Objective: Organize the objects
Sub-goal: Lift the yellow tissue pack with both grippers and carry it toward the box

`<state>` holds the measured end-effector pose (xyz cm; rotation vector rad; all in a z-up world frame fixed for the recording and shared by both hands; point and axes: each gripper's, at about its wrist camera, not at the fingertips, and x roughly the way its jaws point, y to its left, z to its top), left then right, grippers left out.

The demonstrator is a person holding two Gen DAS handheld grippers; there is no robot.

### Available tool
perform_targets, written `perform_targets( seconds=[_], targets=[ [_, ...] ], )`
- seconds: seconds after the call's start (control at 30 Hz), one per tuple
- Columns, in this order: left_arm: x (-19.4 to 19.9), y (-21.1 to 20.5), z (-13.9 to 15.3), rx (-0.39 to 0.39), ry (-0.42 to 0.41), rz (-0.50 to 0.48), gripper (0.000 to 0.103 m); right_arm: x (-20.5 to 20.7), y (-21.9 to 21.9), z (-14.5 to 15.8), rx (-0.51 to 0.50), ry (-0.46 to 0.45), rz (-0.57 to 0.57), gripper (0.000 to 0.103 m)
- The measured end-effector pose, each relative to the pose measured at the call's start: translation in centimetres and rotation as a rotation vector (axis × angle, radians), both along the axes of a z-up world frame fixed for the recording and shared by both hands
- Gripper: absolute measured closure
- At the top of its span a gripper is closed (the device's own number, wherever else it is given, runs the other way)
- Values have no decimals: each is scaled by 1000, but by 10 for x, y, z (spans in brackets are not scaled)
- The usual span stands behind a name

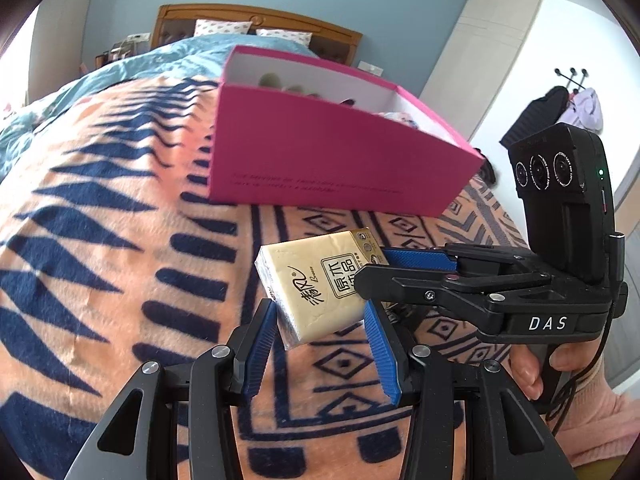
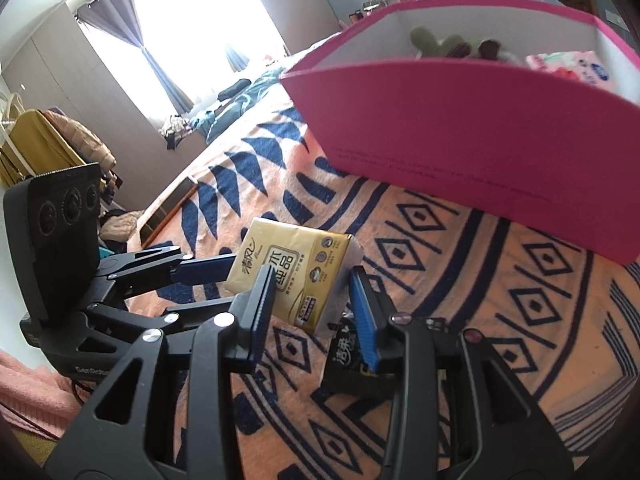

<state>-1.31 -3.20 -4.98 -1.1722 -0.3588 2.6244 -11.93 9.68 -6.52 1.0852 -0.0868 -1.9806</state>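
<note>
The small yellow plastic-wrapped packet of paper tissues (image 1: 316, 284) is off the bed, in the air above the orange and dark-blue patterned blanket (image 1: 120, 216), and both grippers are on it at once. In the left wrist view, the left gripper (image 1: 320, 344) has its blue ribbed pads against the near end of the packet, one pad on each long side, so it is clenched on the packet. The right gripper (image 1: 384, 268) comes in from the right and clamps the far right end, one blue finger above the packet and one black finger in front of it. The right wrist view agrees: the right gripper (image 2: 312, 304) has the packet (image 2: 294, 276) between its pads, and the left gripper (image 2: 224, 276) reaches it from the left.

I think two grips are used because the packet is soft and slippery; holding it at two ends keeps it from turning or sagging. It is tilted, with one corner lower than the others.

The pink cardboard box with white inside walls (image 1: 340, 152) stands on the blanket on the far side of the packet, a little to the right. It is open at the top and already has things inside: some greenish soft shapes and a pink and white pack (image 2: 568, 64). So the packet most likely goes into this box, and it must pass above the near pink wall to get in.

A black packet with white letters (image 2: 352, 356) lies on the blanket just under the right gripper, not yet put away.
</note>
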Motion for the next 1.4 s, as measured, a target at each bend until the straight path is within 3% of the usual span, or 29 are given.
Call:
perform_targets(
  seconds=[0.17,0.63,1.4],
  targets=[
    [-21,6,6,-6,32,-47,57,6,19,13,-13,42,-47,62],
    [-28,53,24,-30,77,-160,57,21,72,31,-44,86,-166,62],
    [-42,91,46,-30,141,-254,57,28,117,56,-55,168,-269,62]
  ],
)
